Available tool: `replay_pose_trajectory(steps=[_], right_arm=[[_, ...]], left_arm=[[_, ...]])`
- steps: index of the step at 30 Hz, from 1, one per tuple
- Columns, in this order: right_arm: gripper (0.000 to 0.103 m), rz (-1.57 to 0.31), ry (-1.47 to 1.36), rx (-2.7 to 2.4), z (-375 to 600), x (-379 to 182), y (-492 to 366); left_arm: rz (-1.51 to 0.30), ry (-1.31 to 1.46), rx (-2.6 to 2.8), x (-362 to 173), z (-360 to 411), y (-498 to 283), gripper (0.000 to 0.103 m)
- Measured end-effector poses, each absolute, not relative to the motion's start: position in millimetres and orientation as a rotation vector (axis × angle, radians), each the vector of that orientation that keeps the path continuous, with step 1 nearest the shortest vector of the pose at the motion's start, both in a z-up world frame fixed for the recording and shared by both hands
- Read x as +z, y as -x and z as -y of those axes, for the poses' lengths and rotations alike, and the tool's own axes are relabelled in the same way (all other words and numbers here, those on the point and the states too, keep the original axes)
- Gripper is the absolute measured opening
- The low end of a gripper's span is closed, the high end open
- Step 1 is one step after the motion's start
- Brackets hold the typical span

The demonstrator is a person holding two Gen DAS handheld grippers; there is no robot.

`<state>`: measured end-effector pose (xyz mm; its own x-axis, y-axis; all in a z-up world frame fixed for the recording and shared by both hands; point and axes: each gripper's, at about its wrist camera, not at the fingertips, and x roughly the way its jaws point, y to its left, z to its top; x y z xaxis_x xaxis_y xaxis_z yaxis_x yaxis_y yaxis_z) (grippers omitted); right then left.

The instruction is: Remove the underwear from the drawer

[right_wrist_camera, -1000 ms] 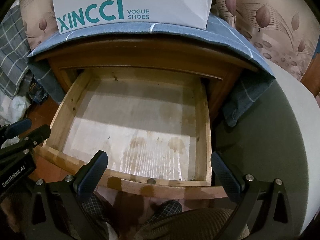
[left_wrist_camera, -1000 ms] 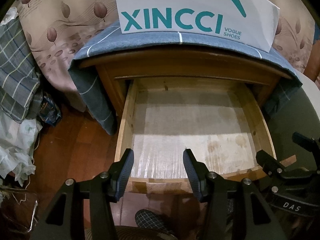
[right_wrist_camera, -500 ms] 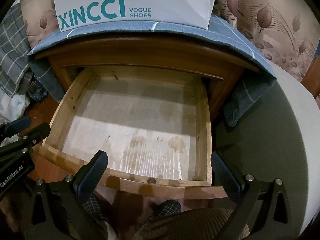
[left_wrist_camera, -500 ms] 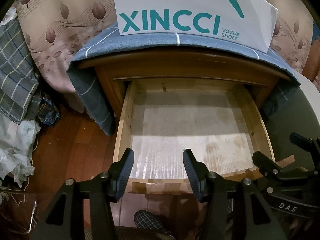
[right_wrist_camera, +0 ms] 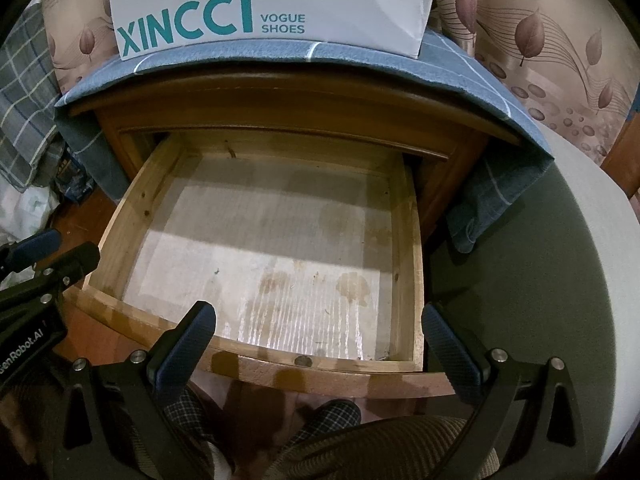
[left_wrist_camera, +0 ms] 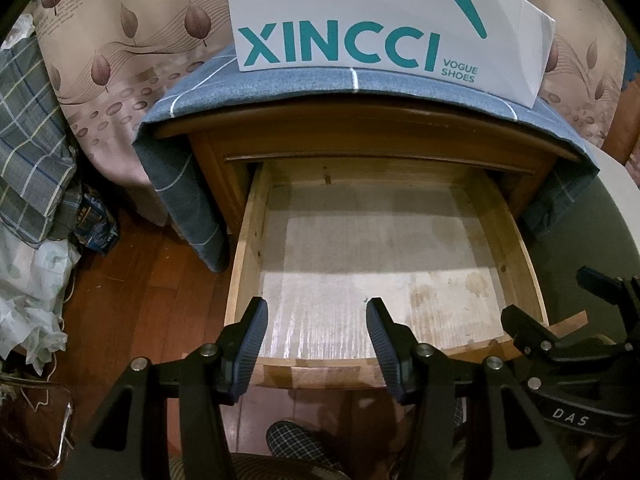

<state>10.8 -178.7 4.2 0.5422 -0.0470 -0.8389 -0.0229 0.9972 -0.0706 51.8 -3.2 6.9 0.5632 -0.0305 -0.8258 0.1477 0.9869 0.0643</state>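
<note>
The wooden drawer (left_wrist_camera: 384, 240) stands pulled well out of the nightstand (left_wrist_camera: 360, 136), and its pale, stained lining lies bare from wall to wall. No underwear shows in either view, so where it is cannot be told from these pictures.

The left hand-held gripper (left_wrist_camera: 316, 330) hangs over the drawer's front edge (left_wrist_camera: 320, 364), near its left corner, with its blue-padded fingers apart and nothing between them. The right hand-held gripper (right_wrist_camera: 318, 332) hangs over the same front edge further toward the right wall (right_wrist_camera: 408, 248), its fingers spread wider still, also with nothing between them; its right finger lies outside the drawer's right corner. Neither pair of pads touches the wood.

The two side walls and the back wall of the drawer frame an open rectangle, and the front rail bows gently toward the camera, with a small round metal fitting (right_wrist_camera: 303, 360) set on it. Above the back wall the nightstand's top edge overhangs the rear part of the drawer.

A blue checked cloth (left_wrist_camera: 280, 88) drapes over the nightstand's top and falls down both sides. A white shoe box (left_wrist_camera: 380, 28) printed XINCCI sits on it. Wooden floor (left_wrist_camera: 132, 300) lies open to the left of the drawer; a grey-green rounded surface (right_wrist_camera: 540, 280) lies close to the right. The person's checked slippers (right_wrist_camera: 332, 416) show below the front rail.
</note>
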Motion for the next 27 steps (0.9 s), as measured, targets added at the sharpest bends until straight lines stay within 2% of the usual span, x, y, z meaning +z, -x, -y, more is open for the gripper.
replay_pose_trajectory(steps=[27], right_arm=[[0.102,-0.998,0.078,-0.014,178.2,4.2,-10.7]], left_arm=[[-0.968,-0.126,-0.114,8.3,4.5,-51.5,0.052]])
